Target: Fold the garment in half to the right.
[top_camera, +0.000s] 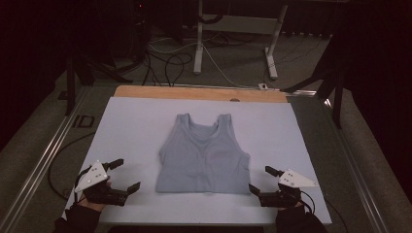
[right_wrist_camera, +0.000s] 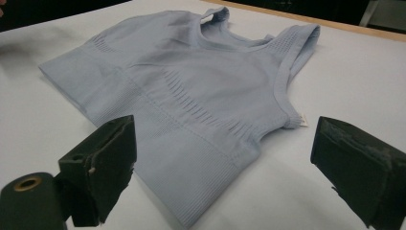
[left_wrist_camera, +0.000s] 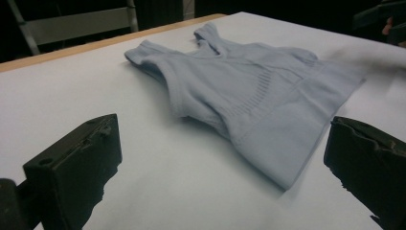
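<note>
A pale blue sleeveless top (top_camera: 204,155) lies flat on the white sheet (top_camera: 131,126) in the middle of the table, straps pointing away from me. My left gripper (top_camera: 125,175) rests near the front left of the sheet, jaws wide apart and empty, a short way left of the top's hem corner (left_wrist_camera: 287,184). At the front right my right gripper (top_camera: 263,179) is open too, just off the top's right hem corner (right_wrist_camera: 191,220). Each gripper view looks across the top (left_wrist_camera: 249,91) (right_wrist_camera: 191,81) between its own black jaws, nothing held.
The white sheet covers a wooden tabletop whose far edge (top_camera: 199,92) shows bare. Metal rails (top_camera: 43,160) run along both sides of the table. Beyond it are a white stand's legs (top_camera: 198,48) and loose cables (top_camera: 170,63) on the floor.
</note>
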Motion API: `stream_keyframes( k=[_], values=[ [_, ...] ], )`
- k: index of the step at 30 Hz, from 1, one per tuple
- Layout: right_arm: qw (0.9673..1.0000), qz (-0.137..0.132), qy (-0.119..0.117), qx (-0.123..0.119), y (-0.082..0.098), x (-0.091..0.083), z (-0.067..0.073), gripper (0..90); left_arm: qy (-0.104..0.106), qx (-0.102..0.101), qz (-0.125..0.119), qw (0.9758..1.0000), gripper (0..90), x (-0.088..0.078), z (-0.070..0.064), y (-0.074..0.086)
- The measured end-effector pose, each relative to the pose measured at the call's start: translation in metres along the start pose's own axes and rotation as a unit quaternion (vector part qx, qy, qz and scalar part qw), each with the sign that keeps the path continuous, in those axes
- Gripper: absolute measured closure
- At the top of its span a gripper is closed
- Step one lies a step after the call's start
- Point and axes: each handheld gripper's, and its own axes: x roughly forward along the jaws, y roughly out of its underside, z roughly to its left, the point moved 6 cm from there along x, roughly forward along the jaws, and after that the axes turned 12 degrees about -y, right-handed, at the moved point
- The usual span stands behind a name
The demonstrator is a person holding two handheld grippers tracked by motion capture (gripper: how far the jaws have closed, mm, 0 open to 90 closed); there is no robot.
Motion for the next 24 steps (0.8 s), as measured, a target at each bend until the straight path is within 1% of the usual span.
stream_keyframes(
  k=[2, 4, 6, 8, 10, 13, 14, 15, 16, 17, 18, 19, 21, 24],
  values=[
    [1.0000, -0.002, -0.006, 0.006, -0.002, 0.000, 0.001, 8.4, 0.003, 0.005, 0.005, 1.0000, 0.0, 0.002, -0.002, -0.001],
    [1.0000, 0.000, -0.006, 0.005, -0.006, 0.000, 0.001, 8.4, 0.005, 0.008, 0.004, 1.0000, 0.0, 0.001, -0.004, -0.003],
    [1.0000, -0.002, -0.005, -0.001, -0.014, -0.001, 0.004, 8.4, 0.011, 0.000, 0.001, 0.9999, 0.0, 0.000, -0.006, -0.006],
    [1.0000, -0.003, -0.003, -0.003, -0.017, -0.002, 0.005, 8.4, 0.015, 0.000, -0.004, 0.9999, 0.0, -0.001, -0.008, -0.011],
    [0.9999, -0.007, -0.006, -0.005, -0.024, -0.004, 0.006, 8.4, 0.022, 0.001, 0.001, 0.9998, 0.0, -0.001, -0.010, -0.016],
    [0.9998, -0.004, -0.002, -0.017, -0.033, -0.005, 0.007, 8.5, 0.022, 0.012, 0.010, 0.9996, 0.0, -0.002, -0.013, -0.022],
    [0.9998, -0.004, -0.001, -0.020, -0.037, -0.006, 0.007, 8.5, 0.025, 0.011, 0.012, 0.9996, 0.0, -0.003, -0.014, -0.024],
    [0.9997, -0.007, 0.001, -0.024, -0.044, -0.006, 0.006, 8.4, 0.028, 0.009, 0.012, 0.9995, 0.0, -0.003, -0.015, -0.026],
    [0.9997, -0.007, 0.001, -0.024, -0.044, -0.006, 0.006, 8.4, 0.030, 0.009, 0.014, 0.9994, 0.0, -0.004, -0.015, -0.028],
    [0.9997, -0.008, 0.000, -0.023, -0.048, -0.006, 0.006, 8.5, 0.028, 0.011, 0.013, 0.9995, 0.0, -0.004, -0.015, -0.029],
    [0.9996, -0.006, 0.002, -0.026, -0.051, -0.005, 0.005, 8.5, 0.023, 0.015, 0.014, 0.9995, 0.0, -0.004, -0.015, -0.031],
    [0.9996, -0.006, 0.001, -0.028, -0.054, -0.004, 0.005, 8.5, 0.024, 0.017, 0.015, 0.9995, 0.0, -0.004, -0.015, -0.033],
    [0.9994, -0.006, -0.002, -0.033, -0.060, 0.000, 0.004, 8.5, 0.029, 0.013, 0.017, 0.9994, 0.0, -0.004, -0.015, -0.036],
    [0.9992, -0.007, -0.006, -0.038, -0.069, 0.006, 0.004, 8.4, 0.027, 0.015, 0.019, 0.9993, 0.0, -0.003, -0.015, -0.041]
  ],
)
